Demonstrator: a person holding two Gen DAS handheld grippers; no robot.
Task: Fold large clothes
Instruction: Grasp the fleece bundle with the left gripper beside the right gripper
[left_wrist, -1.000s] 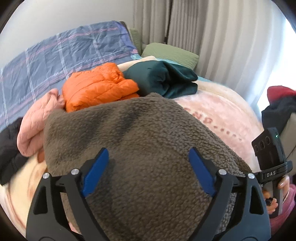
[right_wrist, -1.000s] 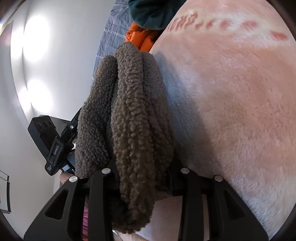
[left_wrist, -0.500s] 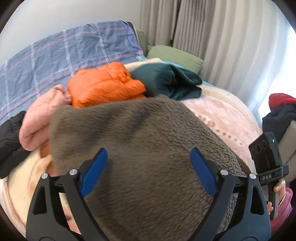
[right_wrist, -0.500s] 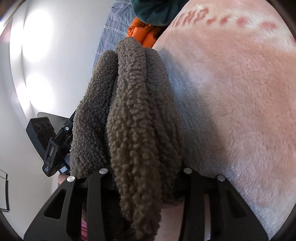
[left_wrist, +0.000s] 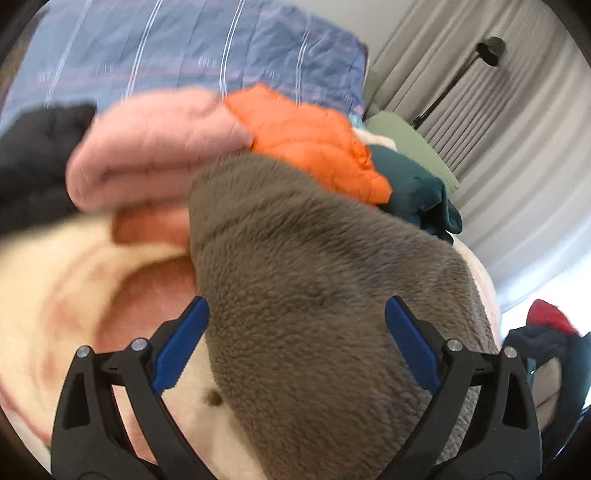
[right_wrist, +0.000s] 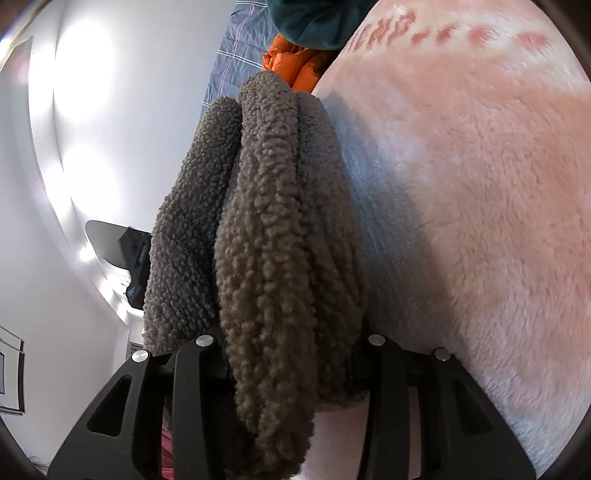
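A folded grey-brown fleece garment (left_wrist: 325, 288) lies on the pink plush blanket (left_wrist: 74, 295). My left gripper (left_wrist: 295, 343) is open, its blue-padded fingers (left_wrist: 181, 343) spread above the fleece's near left edge. My right gripper (right_wrist: 284, 354) is shut on the thick folded layers of the fleece (right_wrist: 280, 229), which bulges between its fingers, beside the blanket (right_wrist: 480, 221). The right fingertips are hidden in the pile.
Folded clothes sit behind the fleece: a pink quilted one (left_wrist: 155, 147), an orange puffer jacket (left_wrist: 314, 140), a dark green garment (left_wrist: 417, 192) and a black item (left_wrist: 33, 162). A blue plaid cover (left_wrist: 184, 51), a green pillow (left_wrist: 406, 136), curtains (left_wrist: 517, 147).
My left gripper has swung left and closer to the bed, so the fleece now sits to the right of its view. The right gripper keeps its hold on the fleece.
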